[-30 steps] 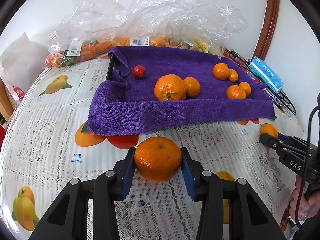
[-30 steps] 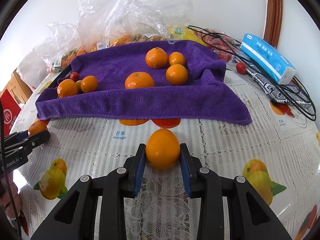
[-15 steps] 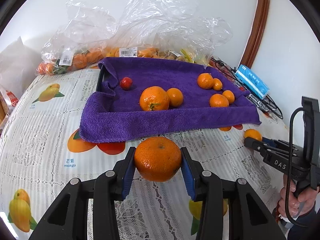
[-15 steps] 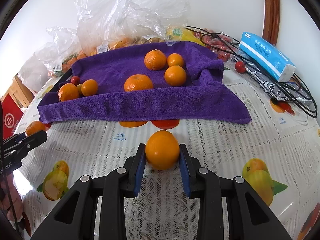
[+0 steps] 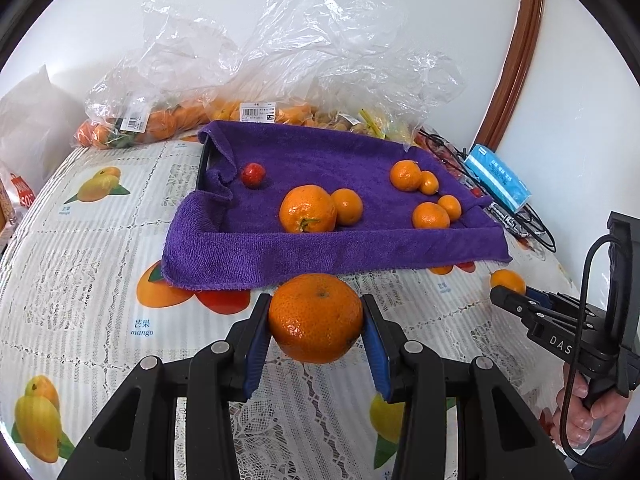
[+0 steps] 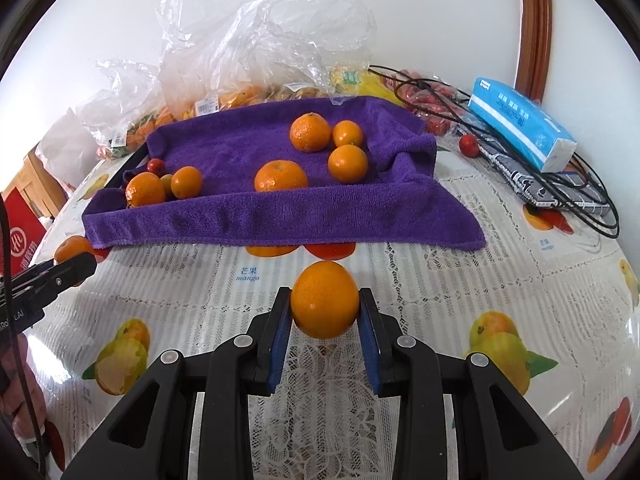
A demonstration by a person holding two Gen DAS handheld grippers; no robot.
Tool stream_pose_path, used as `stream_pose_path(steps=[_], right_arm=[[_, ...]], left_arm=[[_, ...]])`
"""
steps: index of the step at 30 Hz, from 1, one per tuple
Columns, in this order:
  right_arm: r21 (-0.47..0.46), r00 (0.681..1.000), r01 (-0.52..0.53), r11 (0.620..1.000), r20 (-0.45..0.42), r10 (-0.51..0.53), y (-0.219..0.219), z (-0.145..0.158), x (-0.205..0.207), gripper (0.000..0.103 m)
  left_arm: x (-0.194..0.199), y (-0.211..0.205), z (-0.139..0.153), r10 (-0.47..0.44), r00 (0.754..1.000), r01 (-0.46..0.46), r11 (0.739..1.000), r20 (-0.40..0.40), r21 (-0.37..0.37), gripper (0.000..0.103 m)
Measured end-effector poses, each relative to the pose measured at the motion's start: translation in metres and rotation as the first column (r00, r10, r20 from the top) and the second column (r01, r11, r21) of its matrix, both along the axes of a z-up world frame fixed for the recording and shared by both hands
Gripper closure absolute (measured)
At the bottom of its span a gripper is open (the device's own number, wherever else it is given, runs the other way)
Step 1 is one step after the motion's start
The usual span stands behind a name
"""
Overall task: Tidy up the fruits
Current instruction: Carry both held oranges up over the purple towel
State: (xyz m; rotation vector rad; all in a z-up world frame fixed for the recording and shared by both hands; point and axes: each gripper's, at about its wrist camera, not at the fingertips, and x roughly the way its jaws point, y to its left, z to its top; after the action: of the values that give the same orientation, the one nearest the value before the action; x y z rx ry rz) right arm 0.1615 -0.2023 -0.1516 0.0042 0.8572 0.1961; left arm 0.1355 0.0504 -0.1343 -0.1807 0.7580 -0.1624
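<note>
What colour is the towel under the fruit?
Purple; the towel shows best in the left wrist view.

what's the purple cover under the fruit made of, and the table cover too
Purple cover: looks like terry or microfibre towel, matte with a fuzzy looped pile and soft folds. Table cover: probably glossy vinyl or plastic, printed with lace and fruit, showing shiny glare.

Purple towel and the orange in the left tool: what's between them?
Only bare fruit-print tablecloth between the purple towel and the orange in the left tool, per the left wrist view.
</note>
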Motion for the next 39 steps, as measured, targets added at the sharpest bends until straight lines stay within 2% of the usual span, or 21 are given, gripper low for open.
stream_pose_path(steps=[9, 19, 23, 27, 32, 39], right_arm=[[-0.003, 1.000, 0.006, 1.000, 0.022, -0.006, 0.000, 0.010, -0.002, 0.071], [-0.008, 0.998, 0.010, 1.000, 0.057, -0.009, -0.001, 0.030, -0.002, 0.071], [-0.009, 0.997, 0.004, 1.000, 0.081, -0.004, 0.001, 0.042, -0.001, 0.071], [-0.007, 0.994, -0.008, 1.000, 0.109, 0.009, 0.004, 0.055, 0.004, 0.071], [-0.005, 0.991, -0.011, 1.000, 0.130, 0.012, 0.008, 0.066, 0.015, 0.071], [0.001, 0.986, -0.007, 1.000, 0.164, 0.006, 0.005, 0.080, 0.034, 0.071]], left_arm=[[-0.002, 0.003, 0.002, 0.009, 1.000, -0.008, 1.000, 0.011, -0.022, 0.062], [-0.008, 0.003, 0.012, 0.019, 0.998, -0.019, 1.000, 0.053, 0.003, 0.062], [-0.007, 0.004, 0.023, 0.018, 0.999, -0.016, 1.000, 0.050, -0.027, 0.062], [-0.008, -0.002, 0.042, 0.035, 0.994, -0.036, 0.999, 0.105, 0.013, 0.062], [0.005, -0.004, 0.062, 0.035, 0.992, -0.034, 0.999, 0.125, -0.007, 0.062], [0.025, -0.001, 0.072, 0.066, 0.989, -0.064, 0.998, 0.135, -0.022, 0.062]])
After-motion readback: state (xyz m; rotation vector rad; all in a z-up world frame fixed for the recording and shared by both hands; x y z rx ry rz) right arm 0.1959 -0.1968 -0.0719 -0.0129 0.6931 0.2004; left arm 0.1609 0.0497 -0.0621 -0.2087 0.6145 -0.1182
